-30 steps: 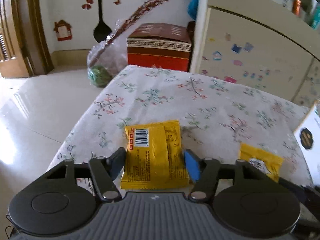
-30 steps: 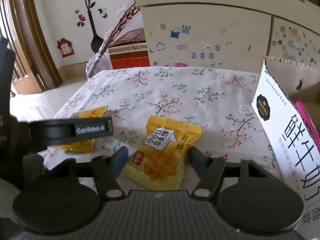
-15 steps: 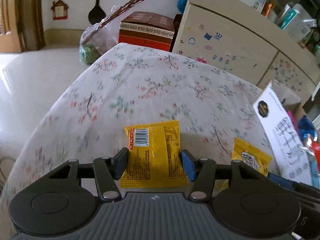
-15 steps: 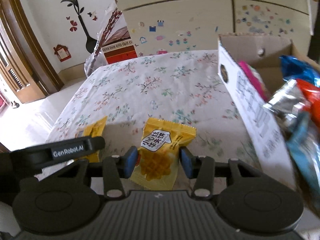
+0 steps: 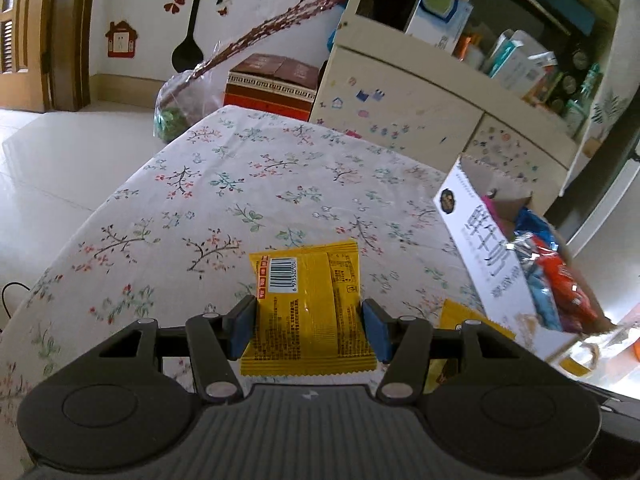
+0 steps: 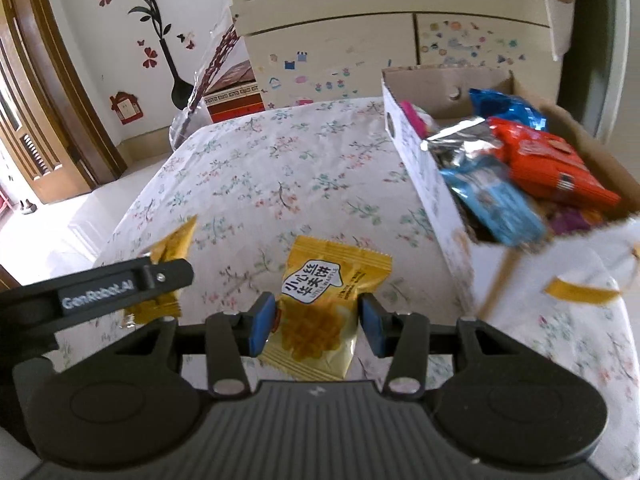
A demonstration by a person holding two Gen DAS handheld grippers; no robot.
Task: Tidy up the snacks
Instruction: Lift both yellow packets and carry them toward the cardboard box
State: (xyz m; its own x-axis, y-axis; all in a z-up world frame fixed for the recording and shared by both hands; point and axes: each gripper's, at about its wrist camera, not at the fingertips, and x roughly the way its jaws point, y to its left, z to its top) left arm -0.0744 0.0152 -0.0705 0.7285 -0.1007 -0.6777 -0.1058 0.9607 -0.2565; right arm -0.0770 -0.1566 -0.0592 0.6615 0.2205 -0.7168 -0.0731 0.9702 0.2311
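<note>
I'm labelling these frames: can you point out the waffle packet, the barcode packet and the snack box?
waffle packet (image 6: pixel 320 312): right wrist view, on its printed front.
barcode packet (image 5: pixel 308 304): left wrist view, on its yellow back.
snack box (image 6: pixel 420 176): right wrist view, on its white side wall.

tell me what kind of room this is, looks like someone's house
Most likely a home living or dining room. A table under a floral tablecloth holds a cardboard box of snack packets, a sticker-covered cabinet stands behind it, and a vase-and-flower decal decorates the wall.
</note>
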